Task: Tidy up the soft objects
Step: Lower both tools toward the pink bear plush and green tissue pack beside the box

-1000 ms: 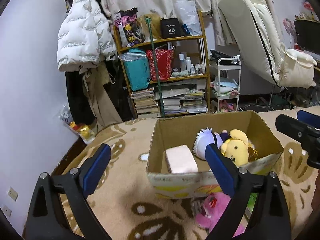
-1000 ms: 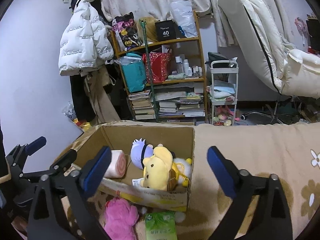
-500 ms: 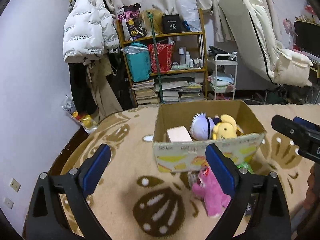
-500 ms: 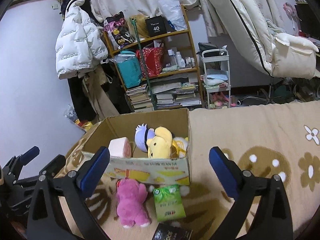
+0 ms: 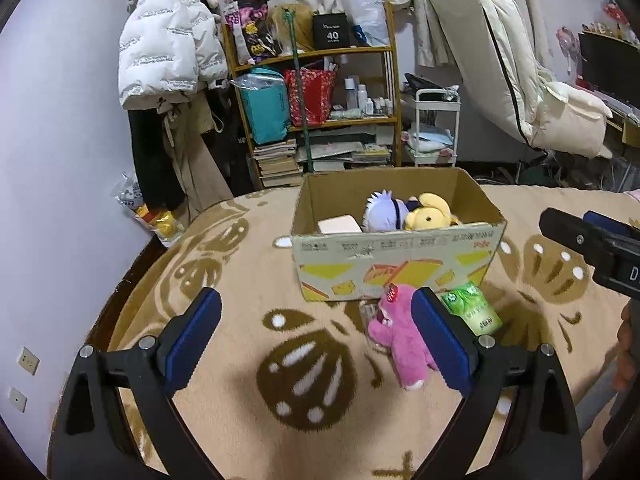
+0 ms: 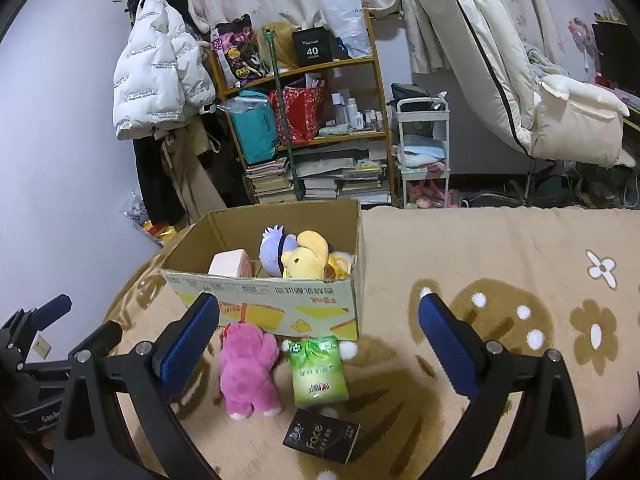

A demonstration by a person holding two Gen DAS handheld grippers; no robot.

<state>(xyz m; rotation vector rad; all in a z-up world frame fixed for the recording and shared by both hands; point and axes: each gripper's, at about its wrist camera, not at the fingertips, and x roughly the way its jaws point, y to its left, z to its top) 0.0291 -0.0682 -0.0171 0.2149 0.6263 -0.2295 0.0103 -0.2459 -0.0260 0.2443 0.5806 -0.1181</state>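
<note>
Both the left gripper (image 5: pixel 316 340) and right gripper (image 6: pixel 319 338) hang spread and empty. The pink plush (image 6: pixel 248 372) lies at lower centre, seemingly touching the box (image 6: pixel 280 312); a grip across its body should serve best.

I note a pale lilac wall (image 5: pixel 60 160) behind a wooden shelf unit (image 6: pixel 304 128) crammed with books and bags. A white puffer jacket (image 6: pixel 156 80) hangs left; a small white trolley (image 5: pixel 436 128) stands right. A beige patterned blanket (image 6: pixel 500 248) covers the foreground.
</note>
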